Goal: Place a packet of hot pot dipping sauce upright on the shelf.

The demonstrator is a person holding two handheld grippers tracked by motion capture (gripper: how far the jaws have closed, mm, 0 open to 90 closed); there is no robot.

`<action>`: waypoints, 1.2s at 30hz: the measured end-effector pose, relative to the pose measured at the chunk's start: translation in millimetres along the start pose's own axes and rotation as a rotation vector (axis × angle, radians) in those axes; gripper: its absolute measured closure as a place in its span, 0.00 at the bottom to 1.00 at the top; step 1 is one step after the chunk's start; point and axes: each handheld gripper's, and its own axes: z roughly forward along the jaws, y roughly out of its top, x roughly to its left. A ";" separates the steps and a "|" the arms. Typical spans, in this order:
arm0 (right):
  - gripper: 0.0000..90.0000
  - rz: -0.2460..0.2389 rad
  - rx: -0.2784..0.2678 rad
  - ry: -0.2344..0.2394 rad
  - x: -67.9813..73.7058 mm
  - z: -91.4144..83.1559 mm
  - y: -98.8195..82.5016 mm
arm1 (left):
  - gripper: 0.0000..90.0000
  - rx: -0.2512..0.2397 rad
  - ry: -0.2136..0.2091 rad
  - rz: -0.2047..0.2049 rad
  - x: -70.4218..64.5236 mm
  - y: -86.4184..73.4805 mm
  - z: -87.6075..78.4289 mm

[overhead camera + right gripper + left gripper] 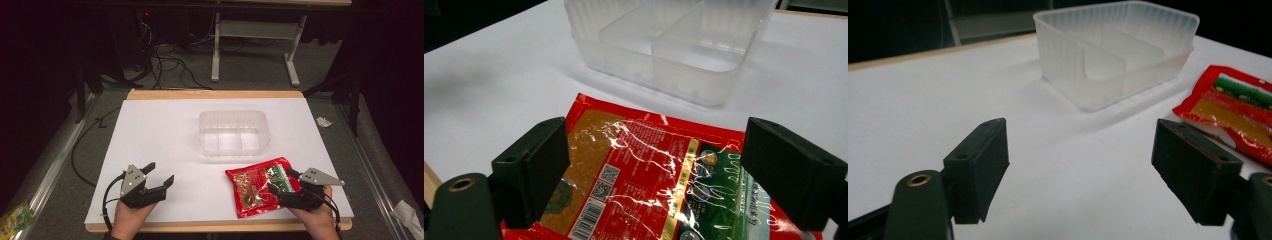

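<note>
While both grippers stand wide with nothing clamped, the red snack packet (261, 186) lies flat at the near right of the white table (165, 135).

Right gripper (283, 181): jaws spread either side of the packet's right end, apparently just above the film, though contact is hard to judge. Left gripper (160, 173): jaws apart over bare table, near left. Clear divided plastic container (234, 132): upright, mid-table, just beyond the packet.

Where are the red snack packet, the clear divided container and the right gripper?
red snack packet (252, 187): high view, its clear middle panel.
clear divided container (234, 114): high view, far rim.
right gripper (654, 165): right gripper view, midway between its open jaws, above the packet.
</note>
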 end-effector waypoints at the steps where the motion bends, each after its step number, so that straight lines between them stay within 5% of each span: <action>1: 0.15 0.008 -0.005 0.001 -0.3 -0.2 0.1 | 0.25 0.011 -0.011 0.001 0.1 -1.9 3.0; 7: 0.15 0.031 -0.019 -0.010 -8.6 -2.4 -5.0 | 0.26 0.028 -0.042 -0.016 -1.7 -1.8 15.5; 15: 0.13 0.064 -0.021 -0.041 -24.2 -12.4 -10.1 | 0.26 0.048 -0.068 0.012 -10.0 -2.8 23.6; 24: 0.11 0.149 -0.021 -0.099 -45.5 -31.4 -22.0 | 0.25 0.055 -0.089 0.033 -14.1 -4.5 22.0; 31: 0.12 0.268 0.054 -0.103 -65.6 -31.2 -38.1 | 0.25 0.046 -0.095 0.041 -14.9 -3.2 22.4; 36: 0.16 0.291 0.118 -0.103 -71.0 -24.0 -46.7 | 0.25 0.042 -0.094 0.047 -15.4 -2.2 24.2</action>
